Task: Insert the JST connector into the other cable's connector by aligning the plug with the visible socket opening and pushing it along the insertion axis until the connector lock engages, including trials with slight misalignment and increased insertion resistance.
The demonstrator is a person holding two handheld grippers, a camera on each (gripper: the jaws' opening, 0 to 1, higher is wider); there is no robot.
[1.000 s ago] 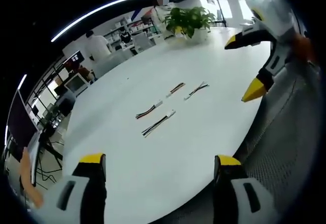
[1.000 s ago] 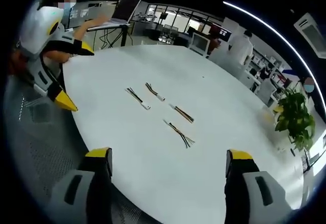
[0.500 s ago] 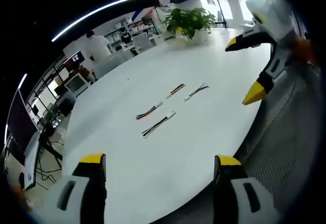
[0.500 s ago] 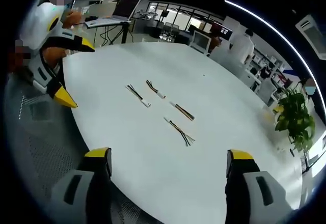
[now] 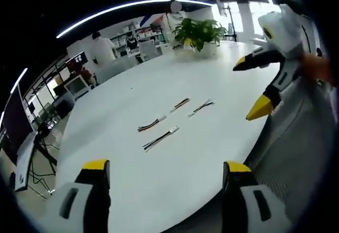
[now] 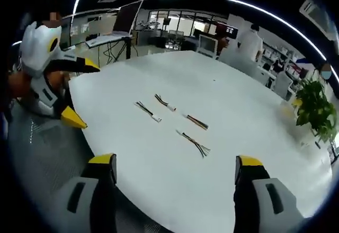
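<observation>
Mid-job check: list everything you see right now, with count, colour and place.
Round table: one, white, under everything.
Short wire leads with white connectors: four, multicoloured, lying apart in a loose cluster mid-table.
Potted plant: one, green, far table edge.
Monitors and desks: several, in the background office.
People: a few, background.
Left gripper: white with yellow-tipped jaws, open, empty.
Right gripper: same colours, open, empty.
</observation>
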